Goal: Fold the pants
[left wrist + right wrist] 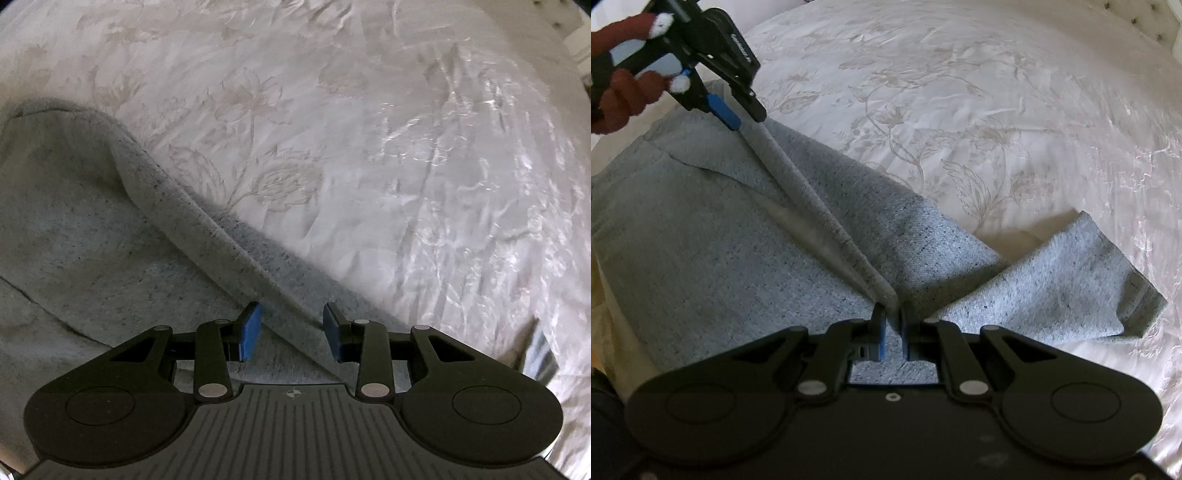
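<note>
Grey heathered pants (701, 240) lie on a white floral bedspread (997, 110). A raised, taut fold edge (812, 206) runs between my two grippers. My right gripper (892, 325) is shut on the near end of this fold. In the right wrist view my left gripper (744, 120) stands at the fold's far end, its blue pads astride the cloth. In the left wrist view the left gripper (291, 325) has its jaws apart, with the fold edge (229, 240) passing between them. A pant leg end (1089, 280) lies to the right.
The bedspread (406, 147) fills the far and right side of both views. A tufted headboard (1137, 22) shows at the top right corner. The person's hand (617, 96) holds the left gripper's handle at the top left.
</note>
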The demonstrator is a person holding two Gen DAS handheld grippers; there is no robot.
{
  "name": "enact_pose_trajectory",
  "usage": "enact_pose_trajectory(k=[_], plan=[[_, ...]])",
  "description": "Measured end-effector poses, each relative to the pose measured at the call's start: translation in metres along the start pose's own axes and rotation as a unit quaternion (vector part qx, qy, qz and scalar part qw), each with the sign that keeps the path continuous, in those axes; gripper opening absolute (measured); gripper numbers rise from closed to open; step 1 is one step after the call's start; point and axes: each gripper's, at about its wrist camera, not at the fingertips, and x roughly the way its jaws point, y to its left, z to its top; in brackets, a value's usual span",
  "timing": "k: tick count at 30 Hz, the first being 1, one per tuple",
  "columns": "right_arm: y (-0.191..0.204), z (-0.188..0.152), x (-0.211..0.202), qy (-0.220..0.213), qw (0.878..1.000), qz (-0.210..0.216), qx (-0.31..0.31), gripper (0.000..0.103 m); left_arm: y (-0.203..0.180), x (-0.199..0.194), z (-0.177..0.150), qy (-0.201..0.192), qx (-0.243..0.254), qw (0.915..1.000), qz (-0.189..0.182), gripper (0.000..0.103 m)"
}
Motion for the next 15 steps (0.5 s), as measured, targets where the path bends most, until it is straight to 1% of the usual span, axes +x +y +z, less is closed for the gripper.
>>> enact_pose_trajectory(k=[5,8,11,12,13,14,15], plan=[[-0.001,-0.001,0.002,0.004,1.0,0.003,-0.005,0.01,-0.009,0.014,0.006,0.013,0.003,0.9998,0.013,0.036],[-0.001,0.0,0.003,0.005,1.0,0.004,-0.006,0.01,-0.013,0.024,0.008,0.024,0.009,0.9993,0.029,0.036],[-0.002,0.0,0.005,0.007,1.0,0.007,-0.005,0.01,-0.012,0.038,0.009,0.05,0.007,0.9974,0.052,0.035],[-0.002,0.001,0.005,0.007,1.0,0.007,-0.005,0.01,-0.01,0.041,0.009,0.056,0.003,0.9968,0.057,0.023],[-0.002,0.001,0.005,0.008,1.0,0.006,-0.005,0.01,-0.007,0.041,0.007,0.051,-0.005,0.9973,0.053,0.014],[-0.002,0.002,0.005,0.007,1.0,0.006,-0.005,0.01,-0.005,0.037,0.006,0.039,-0.01,0.9983,0.043,0.007],[-0.002,0.002,0.004,0.006,1.0,0.005,-0.006,0.01,-0.002,0.029,0.004,0.019,-0.014,0.9993,0.028,0.006]])
